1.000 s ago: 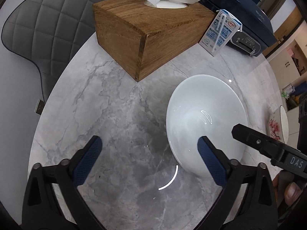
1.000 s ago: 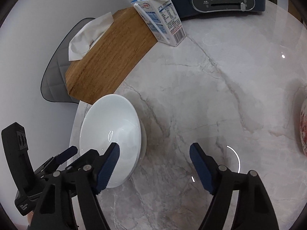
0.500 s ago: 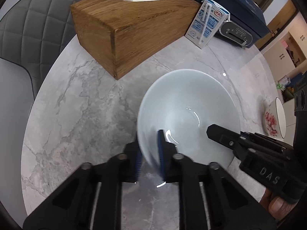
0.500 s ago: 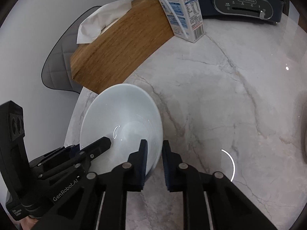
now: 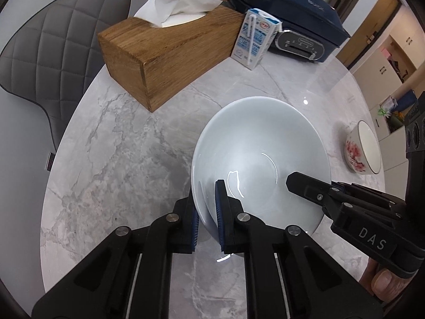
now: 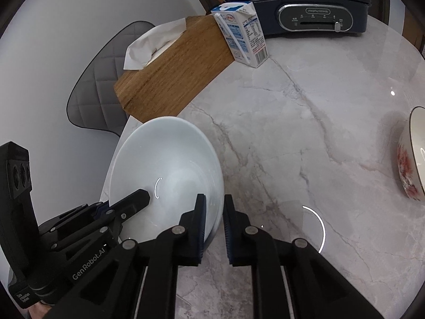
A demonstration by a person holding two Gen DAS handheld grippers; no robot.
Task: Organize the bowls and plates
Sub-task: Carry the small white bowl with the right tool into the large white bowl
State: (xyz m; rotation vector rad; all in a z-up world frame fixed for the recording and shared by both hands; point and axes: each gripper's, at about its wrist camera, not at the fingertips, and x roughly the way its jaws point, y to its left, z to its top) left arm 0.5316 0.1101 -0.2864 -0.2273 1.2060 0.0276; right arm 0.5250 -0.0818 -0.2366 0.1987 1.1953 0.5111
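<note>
We hold the white bowl (image 5: 261, 156) by its rim from two sides, near the table's (image 5: 106, 143) chair-side edge.

The left gripper (image 5: 207, 212) and right gripper (image 6: 214, 220) have just been closing and are each clamped on the rim; next we judge a level carry toward the floral bowl (image 5: 362, 147) (two bowls, no plates visible).

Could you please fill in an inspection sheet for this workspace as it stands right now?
Surface: round grey marble table.
Job's things: white bowl held by both grippers; floral bowl stands apart on the table.
Clutter: wooden tissue box, milk carton, dark blue cooking appliance.
Grippers: left gripper and right gripper each shut on the white bowl's rim, on opposite sides.
Cables: nothing seen.
Surroundings: grey quilted chair, cabinets.
</note>
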